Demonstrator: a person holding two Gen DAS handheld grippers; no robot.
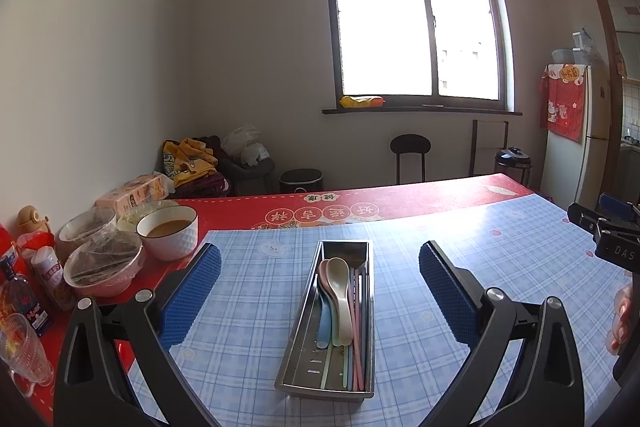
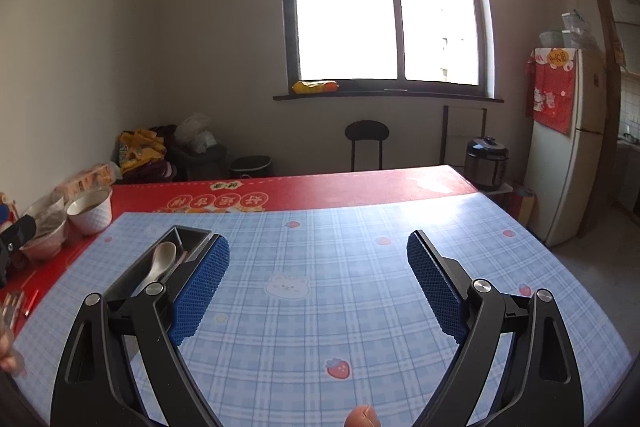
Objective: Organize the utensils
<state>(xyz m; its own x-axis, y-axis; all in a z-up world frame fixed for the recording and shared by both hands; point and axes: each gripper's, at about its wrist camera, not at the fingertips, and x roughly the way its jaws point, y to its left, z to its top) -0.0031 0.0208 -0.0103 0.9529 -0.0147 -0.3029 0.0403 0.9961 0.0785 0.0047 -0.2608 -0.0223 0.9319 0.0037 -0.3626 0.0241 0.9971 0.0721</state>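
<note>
Faintly, "DAS" marks the right gripper (image 1: 614, 247).

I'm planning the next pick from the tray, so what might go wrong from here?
1. The spoons lie stacked over the chopsticks in the narrow tray; the open left tool may catch several at once.
2. The light tray could slide on the smooth mat.
3. The bowls and glass stand close on the left, so a wide swing might hit them.
</note>
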